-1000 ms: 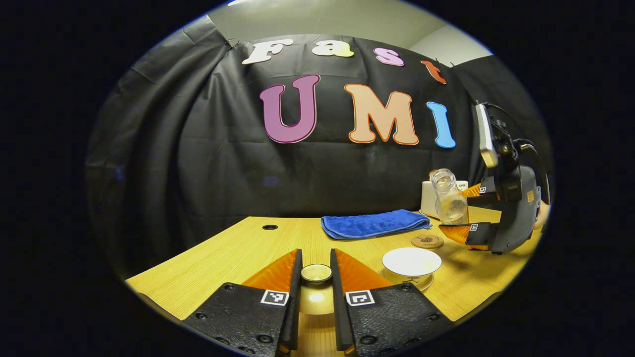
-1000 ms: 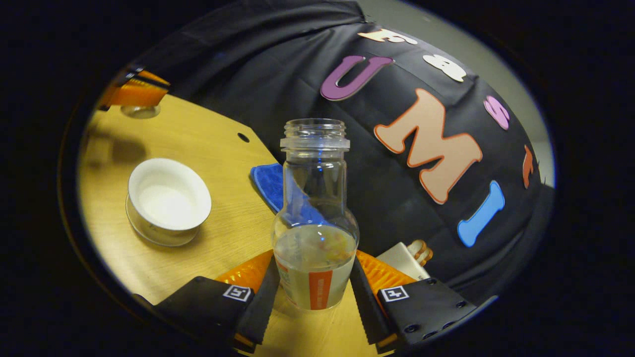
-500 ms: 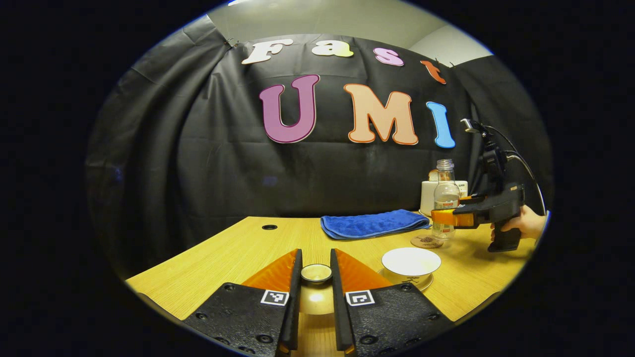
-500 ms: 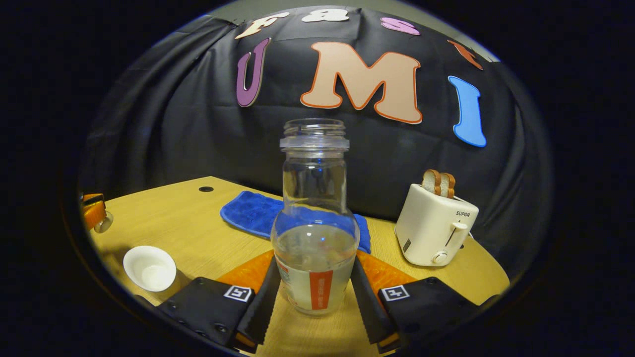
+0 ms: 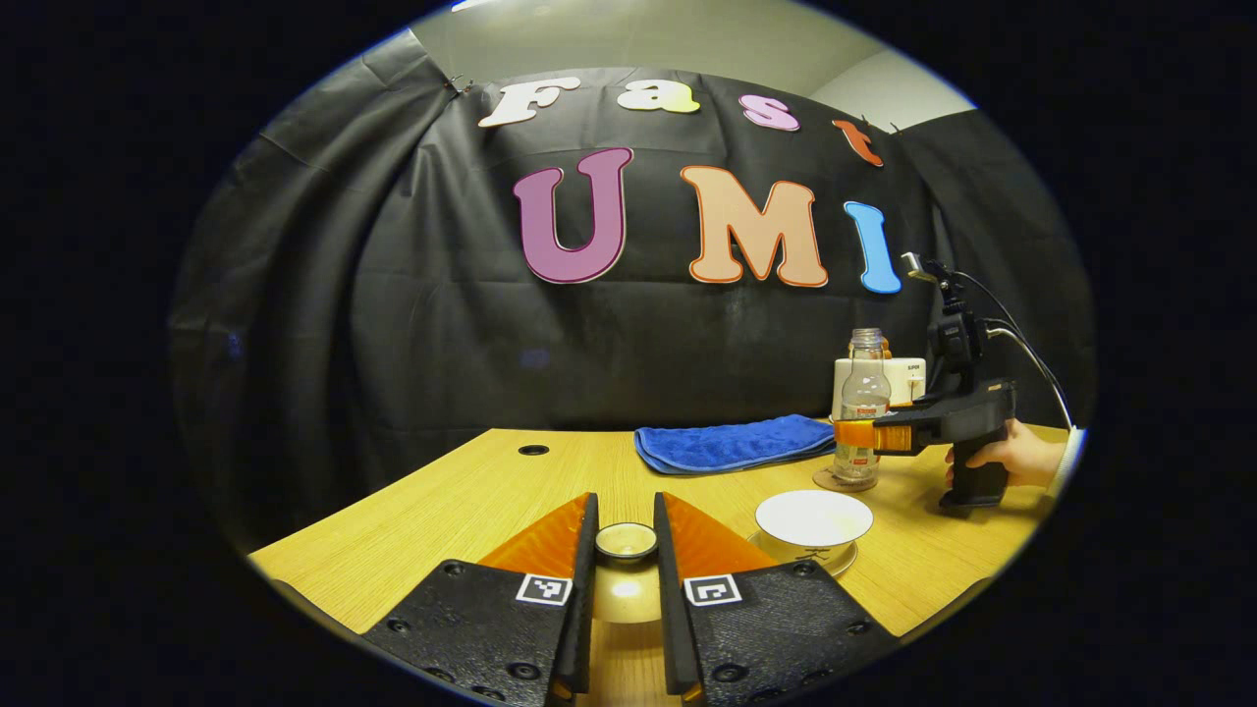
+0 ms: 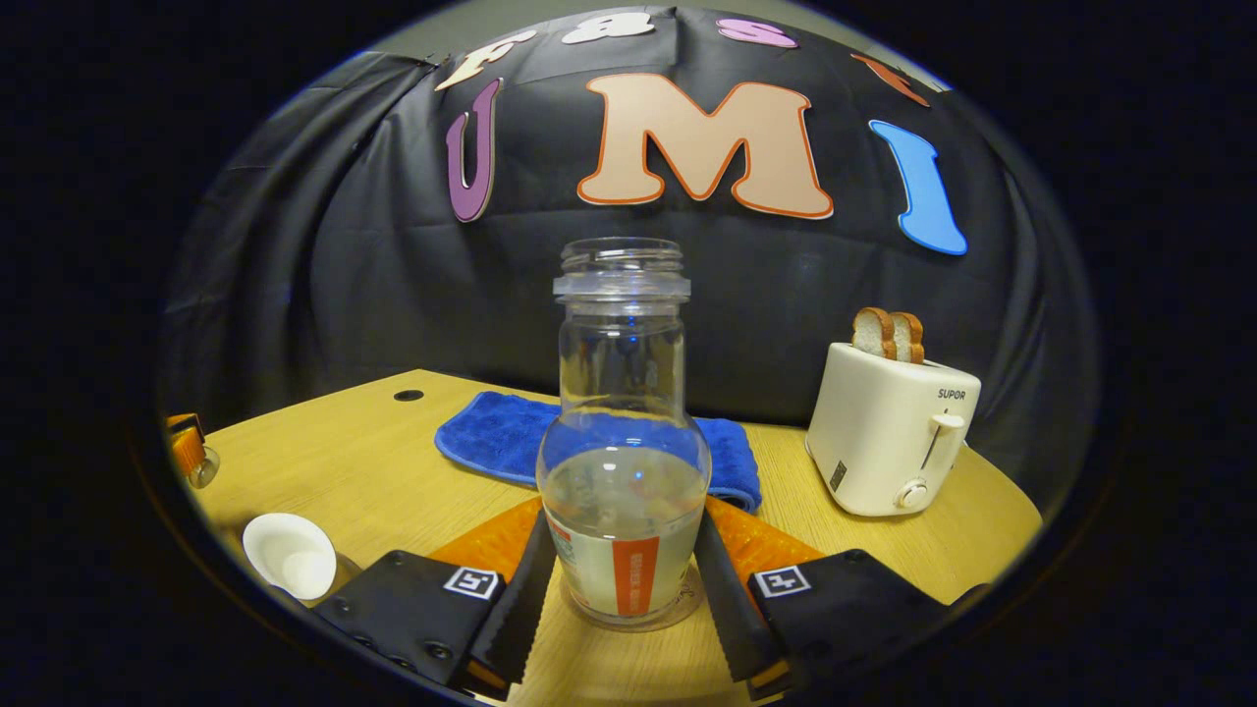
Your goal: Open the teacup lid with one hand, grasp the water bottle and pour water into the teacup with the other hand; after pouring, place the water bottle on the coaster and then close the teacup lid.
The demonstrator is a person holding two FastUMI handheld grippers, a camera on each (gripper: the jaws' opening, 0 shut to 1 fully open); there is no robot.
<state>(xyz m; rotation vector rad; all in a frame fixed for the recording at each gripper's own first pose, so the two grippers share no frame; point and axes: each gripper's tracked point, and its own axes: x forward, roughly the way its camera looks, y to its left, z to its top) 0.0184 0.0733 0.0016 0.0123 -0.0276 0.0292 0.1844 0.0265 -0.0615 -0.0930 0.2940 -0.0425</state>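
Both grippers pinch: the right gripper (image 6: 621, 589) clamps the upright water bottle (image 6: 623, 462) on the coaster (image 5: 843, 481), the left gripper (image 5: 626, 550) holds the teacup lid (image 5: 627, 541)

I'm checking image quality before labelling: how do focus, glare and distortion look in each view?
Left gripper view: sharp, the table edge bowed by the fisheye, a bright glare spot on the lid held in the left gripper. Right gripper view: water bottle crisp with small highlights on the glass, toaster clear, teacup squeezed at the dim rim.
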